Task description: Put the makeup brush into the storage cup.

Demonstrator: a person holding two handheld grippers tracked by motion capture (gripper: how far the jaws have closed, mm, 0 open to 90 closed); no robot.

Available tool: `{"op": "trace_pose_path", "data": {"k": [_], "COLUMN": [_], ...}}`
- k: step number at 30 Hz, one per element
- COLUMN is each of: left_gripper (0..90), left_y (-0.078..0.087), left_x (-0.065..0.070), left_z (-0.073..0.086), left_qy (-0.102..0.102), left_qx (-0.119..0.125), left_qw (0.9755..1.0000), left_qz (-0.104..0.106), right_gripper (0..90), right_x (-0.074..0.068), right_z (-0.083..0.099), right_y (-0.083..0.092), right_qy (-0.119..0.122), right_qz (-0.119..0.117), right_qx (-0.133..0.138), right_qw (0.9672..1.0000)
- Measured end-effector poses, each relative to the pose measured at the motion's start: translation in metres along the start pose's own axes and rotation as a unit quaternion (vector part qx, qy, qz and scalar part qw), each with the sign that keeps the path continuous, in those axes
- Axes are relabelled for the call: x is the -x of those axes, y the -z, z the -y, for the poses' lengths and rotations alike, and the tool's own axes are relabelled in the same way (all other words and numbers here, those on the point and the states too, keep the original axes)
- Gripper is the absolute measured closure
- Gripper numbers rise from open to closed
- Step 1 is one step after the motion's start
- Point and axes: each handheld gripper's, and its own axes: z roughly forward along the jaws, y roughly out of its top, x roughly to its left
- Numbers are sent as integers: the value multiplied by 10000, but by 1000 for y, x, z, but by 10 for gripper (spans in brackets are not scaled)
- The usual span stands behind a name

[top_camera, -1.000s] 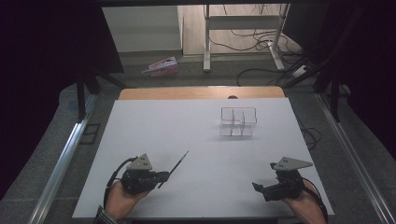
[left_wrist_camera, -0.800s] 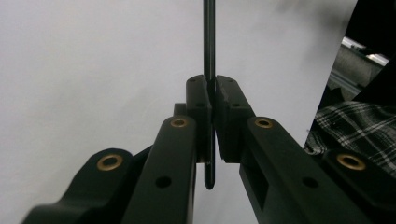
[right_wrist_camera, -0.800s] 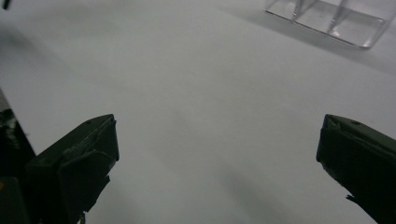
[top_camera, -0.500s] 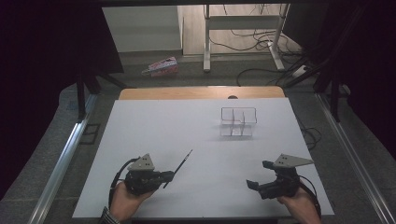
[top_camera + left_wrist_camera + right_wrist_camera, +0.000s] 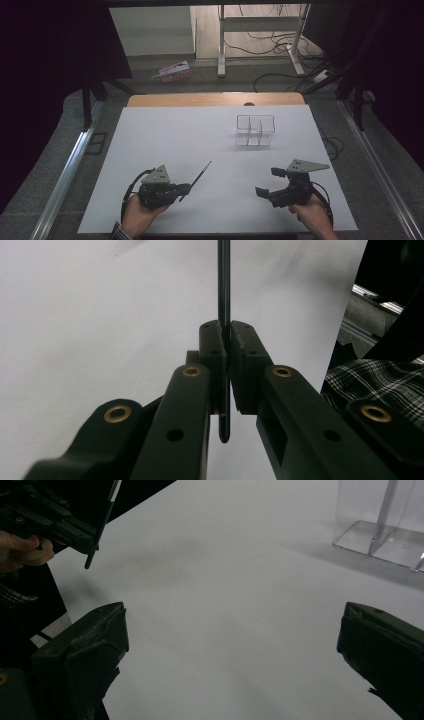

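My left gripper [image 5: 185, 189] rests low over the near left of the white table [image 5: 200, 135], shut on a thin black rod [image 5: 201, 174] that sticks out toward the far right. In the left gripper view the jaws [image 5: 227, 340] pinch the rod [image 5: 223, 285] near its lower end. My right gripper [image 5: 267, 181] hovers at the near right, open and holding nothing. In its own view the right gripper [image 5: 232, 622] stands wide over bare table, with the left gripper [image 5: 55, 527] and the rod [image 5: 102, 527] at the upper left. A clear plastic divided holder [image 5: 255, 131] stands farther back, right of centre.
In the right gripper view the clear holder [image 5: 385, 525] sits at the upper right. A wooden board [image 5: 215, 99] borders the table's far edge. Beyond it on the floor lie a colourful packet [image 5: 172, 71], cables [image 5: 280, 80] and a metal stand's legs [image 5: 220, 50]. Metal rails [image 5: 70, 170] flank the table.
My right gripper has drifted left and slightly up, still open. The left gripper keeps its hold on the rod and has hardly shifted.
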Motion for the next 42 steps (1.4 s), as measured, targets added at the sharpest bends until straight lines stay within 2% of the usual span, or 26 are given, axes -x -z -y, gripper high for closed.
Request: {"op": "trace_pose_path", "data": {"k": [3,8,14,21,24,26,36,42], "left_gripper": [859,859,859,859,859,859,859,859], "left_y": [-2,-4,-7,-10,-11,-12,-14,-16], "left_x": [0,1,1,2,2,2,3,4], "left_z": [-1,-1,-2,-3,-3,-3,-5,-5], "left_qy": [-8,6,60,135,129,130,153,151], "left_qx": [-3,32,69,159,156,156,220,227], "left_qw": [10000,10000,9999,9997,9996,9996,9994,9994], "left_qz": [-4,21,69,157,188,207,224,235], "right_gripper": [3,6,7,6,6,6,1,4], "right_x": [-2,-5,-9,-18,-20,-20,-28,-33], "right_z": [-2,-10,-16,-26,-32,-35,-42,-46], "right_y": [-5,-15,-28,-40,-46,-49,-66,-76], "right_qy": [22,-82,-167,-205,-444,-514,-527,-529], "right_qz": [-61,-261,-382,-378,-577,-648,-907,-936], "right_qx": [0,94,34,2,118,164,190,98], "right_qw": [10000,9996,9991,9991,9973,9964,9943,9942]}}
